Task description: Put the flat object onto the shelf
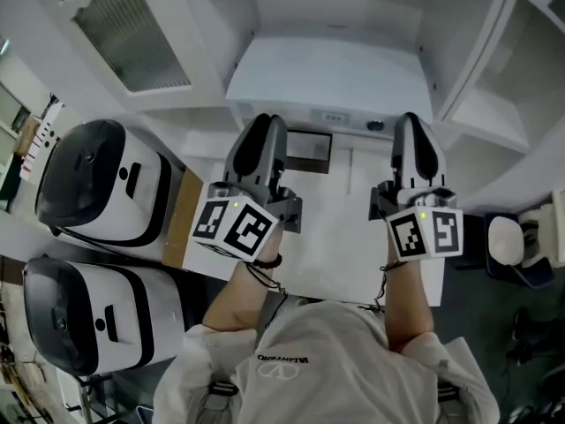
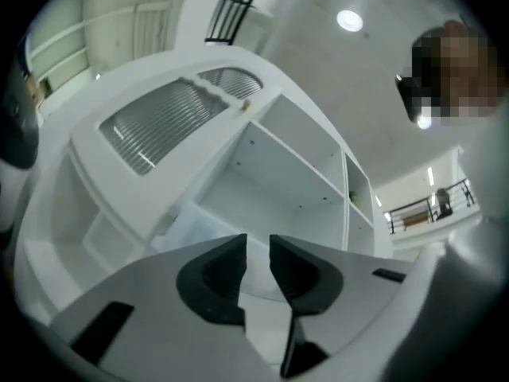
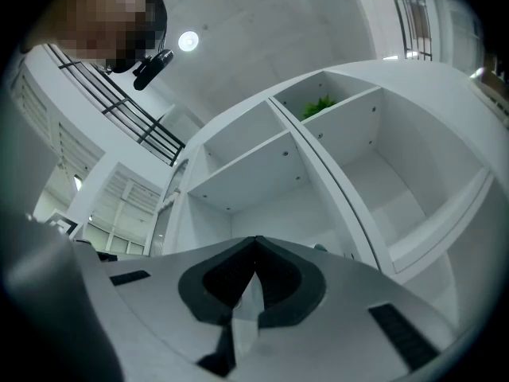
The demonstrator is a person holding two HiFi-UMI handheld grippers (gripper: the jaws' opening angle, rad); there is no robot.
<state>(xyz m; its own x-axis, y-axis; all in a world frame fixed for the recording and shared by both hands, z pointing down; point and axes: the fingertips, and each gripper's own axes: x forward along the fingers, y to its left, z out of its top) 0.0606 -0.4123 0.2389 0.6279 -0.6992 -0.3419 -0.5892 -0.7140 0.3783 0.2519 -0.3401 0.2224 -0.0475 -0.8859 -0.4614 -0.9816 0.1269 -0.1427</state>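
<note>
Shelf [image 3: 254, 169] matt white (smooth, painted look); appliances [image 1: 97, 184] glossy black-and-white plastic; shirt [image 1: 327, 360] grey cloth.

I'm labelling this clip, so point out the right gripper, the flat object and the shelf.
right gripper [image 3: 255, 243]: right gripper view, where its jaw tips meet.
flat object [image 3: 248, 299]: right gripper view, its thin white edge below the tips.
shelf [image 3: 238, 169]: right gripper view, a horizontal board.

a large indoor hall fitted out as a test lab, not a home. above the white shelf unit [image 3: 254, 165] spreads a bare grey ceiling [image 3: 238, 22] with round lamps [image 3: 188, 40] and a railed upper walkway [image 2: 421, 212]. left of the shelf unit stand two identical white-and-black machines [image 1: 97, 179], beside a plain white desk [image 1: 344, 246].
</note>
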